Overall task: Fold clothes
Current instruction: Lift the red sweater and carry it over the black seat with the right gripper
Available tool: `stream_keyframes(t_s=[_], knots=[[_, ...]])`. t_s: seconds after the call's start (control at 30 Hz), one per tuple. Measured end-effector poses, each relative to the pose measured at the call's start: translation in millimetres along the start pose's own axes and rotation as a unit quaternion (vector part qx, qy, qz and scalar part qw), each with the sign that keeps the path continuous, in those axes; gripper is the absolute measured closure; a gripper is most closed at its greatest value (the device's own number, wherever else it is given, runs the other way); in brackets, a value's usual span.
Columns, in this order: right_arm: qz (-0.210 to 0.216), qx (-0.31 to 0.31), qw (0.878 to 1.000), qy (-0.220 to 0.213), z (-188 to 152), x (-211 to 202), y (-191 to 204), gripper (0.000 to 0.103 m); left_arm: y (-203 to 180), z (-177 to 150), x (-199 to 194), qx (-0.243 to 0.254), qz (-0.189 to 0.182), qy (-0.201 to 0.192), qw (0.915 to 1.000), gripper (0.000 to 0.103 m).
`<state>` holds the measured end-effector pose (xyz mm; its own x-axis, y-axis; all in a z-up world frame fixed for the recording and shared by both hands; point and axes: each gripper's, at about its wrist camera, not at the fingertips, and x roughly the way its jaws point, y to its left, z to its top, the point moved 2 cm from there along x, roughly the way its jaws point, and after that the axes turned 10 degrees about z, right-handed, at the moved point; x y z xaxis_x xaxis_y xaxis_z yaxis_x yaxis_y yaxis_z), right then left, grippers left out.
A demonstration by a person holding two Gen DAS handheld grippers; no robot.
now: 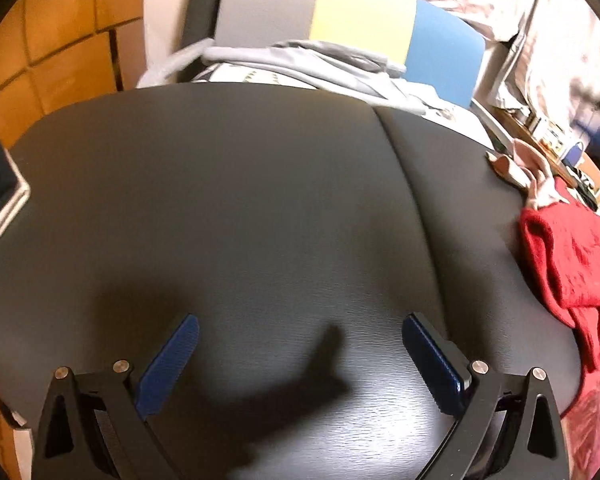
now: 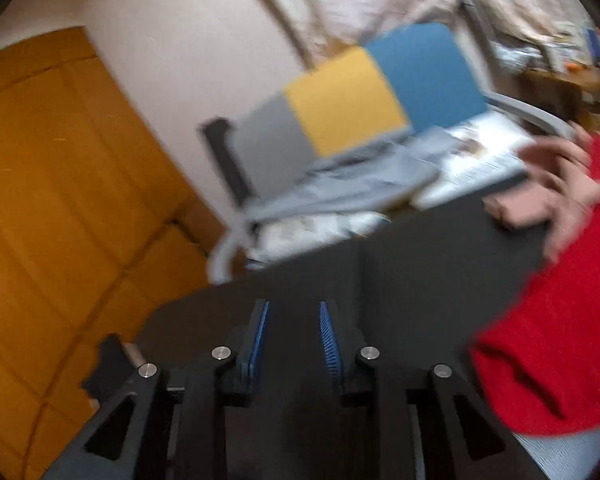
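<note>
Left gripper (image 1: 300, 344): jaws spread wide, empty, above the dark table (image 1: 240, 200). Right gripper (image 2: 294, 332): jaws narrowly parted, nothing between them. Red garment (image 1: 572, 264): bunched at the table's right edge, pink cloth (image 1: 532, 176) touching its far side.

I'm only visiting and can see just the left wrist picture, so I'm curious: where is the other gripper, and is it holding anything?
Observer: The right gripper holds nothing. Its jaws stand a narrow gap apart, above the dark table.
Operator: Is it anywhere near that red garment I see at my edge?
Observer: Yes. The red garment lies close beside it, on the right of its picture, but none of the cloth is between its jaws.
</note>
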<state>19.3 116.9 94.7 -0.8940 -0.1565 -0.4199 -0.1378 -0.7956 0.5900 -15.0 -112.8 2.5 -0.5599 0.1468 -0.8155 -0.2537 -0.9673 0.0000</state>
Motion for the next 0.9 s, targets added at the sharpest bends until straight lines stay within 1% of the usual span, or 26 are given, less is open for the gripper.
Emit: stream_keyframes(t_s=[0.03,0.1,0.17,0.2,0.23,0.27,0.3,0.37,0.4,0.47,0.5,0.53,0.6,0.67,0.7,0.73,0.77,0.83,0.9], knots=[[-0.02,0.01,1.0,-0.002,-3,-7,-16,0.075,1,-2,2,-0.003,0.002,0.003,1.0,0.0],[-0.071,0.05,0.996,-0.017,-14,-40,-62,0.072,-6,-2,7,0.0,-0.004,0.013,0.9999,0.0],[-0.118,0.096,0.987,-0.047,-16,-87,-106,0.065,-21,-3,13,0.013,-0.013,0.025,0.9995,0.0],[-0.143,0.122,0.98,-0.067,-15,-113,-129,0.062,-28,-4,16,0.019,-0.017,0.032,0.9992,0.0],[-0.168,0.148,0.971,-0.09,-15,-138,-150,0.055,-35,-4,19,0.025,-0.022,0.038,0.9987,0.0],[-0.191,0.173,0.959,-0.114,-15,-163,-171,0.048,-44,-3,20,0.038,-0.024,0.035,0.9984,0.0],[-0.211,0.197,0.948,-0.138,-14,-185,-189,0.046,-58,-2,19,0.059,-0.025,0.027,0.9976,0.0],[-0.241,0.24,0.923,-0.182,-14,-226,-222,0.036,-89,1,16,0.101,-0.028,0.011,0.9944,0.0],[-0.25,0.254,0.914,-0.196,-12,-240,-238,0.032,-101,2,16,0.121,-0.029,0.004,0.9922,0.0],[-0.252,0.264,0.909,-0.202,-2,-252,-267,0.031,-125,3,14,0.165,-0.029,-0.008,0.9858,0.0],[-0.247,0.267,0.91,-0.198,3,-251,-279,0.031,-138,2,13,0.189,-0.026,-0.013,0.9815,0.0],[-0.248,0.274,0.91,-0.188,8,-247,-294,0.031,-150,1,12,0.213,-0.024,-0.018,0.9766,0.0],[-0.268,0.289,0.906,-0.155,14,-234,-316,0.031,-163,-3,7,0.245,-0.024,-0.036,0.9687,0.0],[-0.275,0.304,0.903,-0.128,14,-223,-333,0.031,-165,-8,2,0.255,-0.028,-0.043,0.9657,0.0],[-0.273,0.309,0.902,-0.125,12,-219,-338,0.032,-163,-10,0,0.257,-0.031,-0.045,0.9649,0.0],[-0.265,0.309,0.904,-0.134,10,-217,-336,0.043,-160,-12,0,0.258,-0.031,-0.041,0.9648,0.0],[-0.255,0.306,0.906,-0.145,8,-216,-332,0.063,-157,-14,2,0.258,-0.032,-0.038,0.9648,0.0],[-0.218,0.291,0.918,-0.161,6,-212,-316,0.091,-144,-20,4,0.255,-0.026,-0.032,0.966,0.0],[-0.184,0.253,0.934,-0.17,8,-204,-288,0.091,-141,-24,12,0.252,-0.022,-0.022,0.9673,0.0]])
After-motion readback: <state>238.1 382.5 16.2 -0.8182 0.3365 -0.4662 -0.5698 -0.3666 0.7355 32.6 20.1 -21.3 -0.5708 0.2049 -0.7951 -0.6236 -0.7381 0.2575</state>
